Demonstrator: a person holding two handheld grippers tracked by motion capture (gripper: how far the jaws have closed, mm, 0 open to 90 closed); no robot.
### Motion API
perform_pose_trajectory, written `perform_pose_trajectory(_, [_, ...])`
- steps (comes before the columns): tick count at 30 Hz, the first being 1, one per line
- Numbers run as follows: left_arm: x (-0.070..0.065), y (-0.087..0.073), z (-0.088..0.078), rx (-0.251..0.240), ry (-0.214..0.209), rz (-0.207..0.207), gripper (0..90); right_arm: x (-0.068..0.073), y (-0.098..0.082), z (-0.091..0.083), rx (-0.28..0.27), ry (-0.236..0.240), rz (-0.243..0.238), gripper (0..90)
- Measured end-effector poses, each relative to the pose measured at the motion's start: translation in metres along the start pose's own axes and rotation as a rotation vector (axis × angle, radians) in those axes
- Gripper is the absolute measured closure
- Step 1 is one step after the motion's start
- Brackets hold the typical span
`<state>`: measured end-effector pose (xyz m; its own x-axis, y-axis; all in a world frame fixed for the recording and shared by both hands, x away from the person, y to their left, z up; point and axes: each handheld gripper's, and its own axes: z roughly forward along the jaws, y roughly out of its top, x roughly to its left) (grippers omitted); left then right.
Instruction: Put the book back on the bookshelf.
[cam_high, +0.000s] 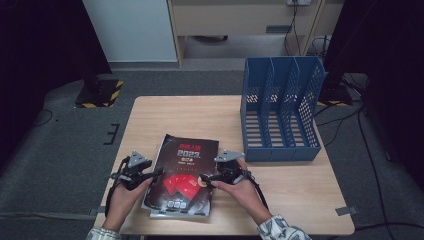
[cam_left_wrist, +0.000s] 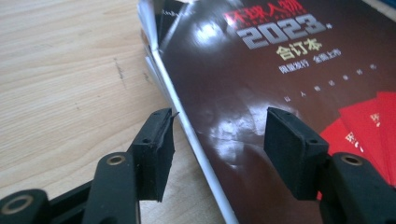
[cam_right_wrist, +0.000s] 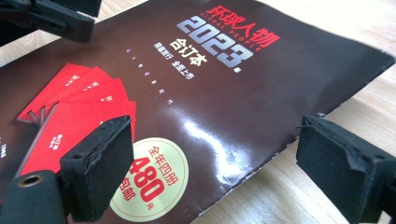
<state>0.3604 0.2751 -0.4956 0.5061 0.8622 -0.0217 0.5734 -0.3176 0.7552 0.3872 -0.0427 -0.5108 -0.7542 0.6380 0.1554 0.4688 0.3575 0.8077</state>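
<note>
Apparently squaring up to lift: magazine lies flat on table near front edge, rack empty behind. Left gripper jaws open astride spine; right gripper open wide over opposite edge, nothing gripped.

A: Left hand-held gripper: black body, grey three-cornered plate on top, black cable looping down past the hand.

B: Confirmed. Right hand-held gripper is built the same: grey plate, dark body, black cable trailing along the forearm.

A: Sleeves: patterned cuffs, pale with dark print, at both wrists; right sleeve shows more than the left sleeve.

B: In the left gripper view, pads are black foam blocks, edges worn, one corner frayed. Black links behind, each with a brass-coloured rivet.

A: Right gripper view: same black foam pads, chipped surface, ragged edges; a brass-ringed hole in the link below.
</note>
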Motion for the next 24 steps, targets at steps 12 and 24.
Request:
perform_pose_trajectory(12, [-0.002, -0.002, 0.004, 0.010, -0.013, -0.007, 42.7, -0.006, -0.007, 0.009, 0.035, 0.019, 0.053, 7.3])
perform_pose_trajectory(24, [-0.004, -0.002, 0.004, 0.012, -0.006, -0.001, 43.7, -0.009, -0.009, 0.015, 0.030, 0.073, 0.110, 9.7])
